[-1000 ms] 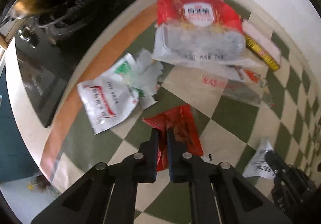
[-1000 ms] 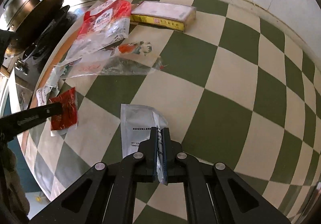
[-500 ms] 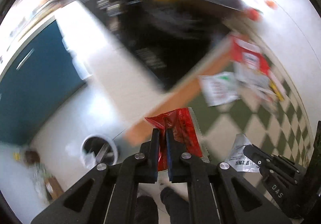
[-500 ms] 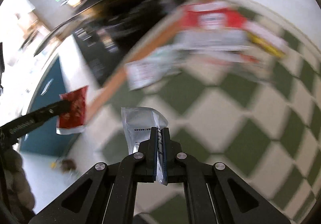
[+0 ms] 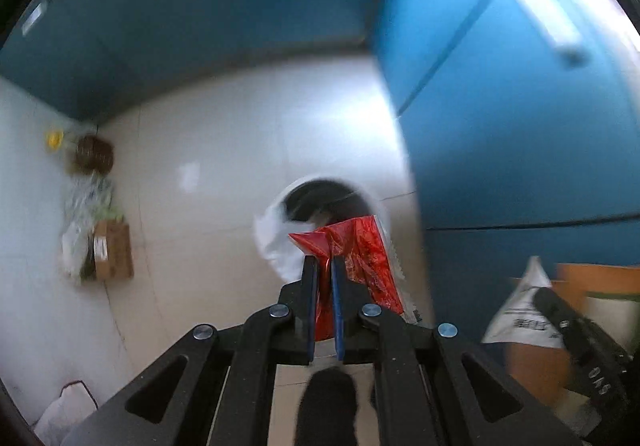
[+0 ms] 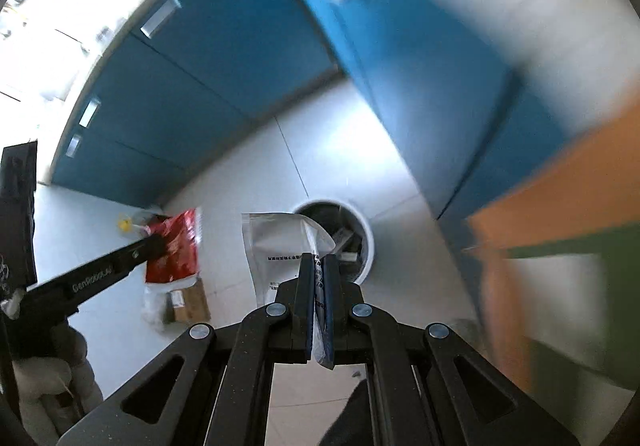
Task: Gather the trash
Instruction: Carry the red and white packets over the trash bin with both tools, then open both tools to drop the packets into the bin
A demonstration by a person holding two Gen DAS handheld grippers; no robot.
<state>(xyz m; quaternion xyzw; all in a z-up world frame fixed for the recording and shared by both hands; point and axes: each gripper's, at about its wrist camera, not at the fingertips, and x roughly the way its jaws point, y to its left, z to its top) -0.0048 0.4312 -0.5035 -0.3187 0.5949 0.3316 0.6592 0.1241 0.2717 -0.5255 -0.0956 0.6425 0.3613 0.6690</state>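
Red foil wrapper (image 5: 362,266) being pinched by one edge in left gripper (image 5: 323,270), jaws pressed together on it, most of the sheet hanging free to the right of the jaws. Showing directly in front of the white-lined trash bin (image 5: 276,238) on the pale tiled floor (image 5: 208,150), partly masking the rim. Silver-white pouch (image 6: 276,246) being pinched by a thin edge in right gripper (image 6: 316,266), jaws closed on it, body flaring up and left, bin opening (image 6: 348,234) sitting just right of and behind it.

Both views smearing heavily, so height above the bin hard to judge.

Risks, as judgement:
- Releasing while off-centre: red wrapper appearing left of the bin in the right view, so possibly landing on the floor beside the rim.
- Light, flat film drifting or fluttering on release, missing the opening.
- Thin-edge grip slipping mid-swing, dropping either piece short.
- Film clinging to a jaw pad after opening, not falling.
- Two grippers converging on one small opening, risking a clash.

Blue cabinets (image 5: 200,26) standing behind, cardboard box (image 5: 112,250) and bags against the wall, orange counter edge (image 6: 560,198) at right.
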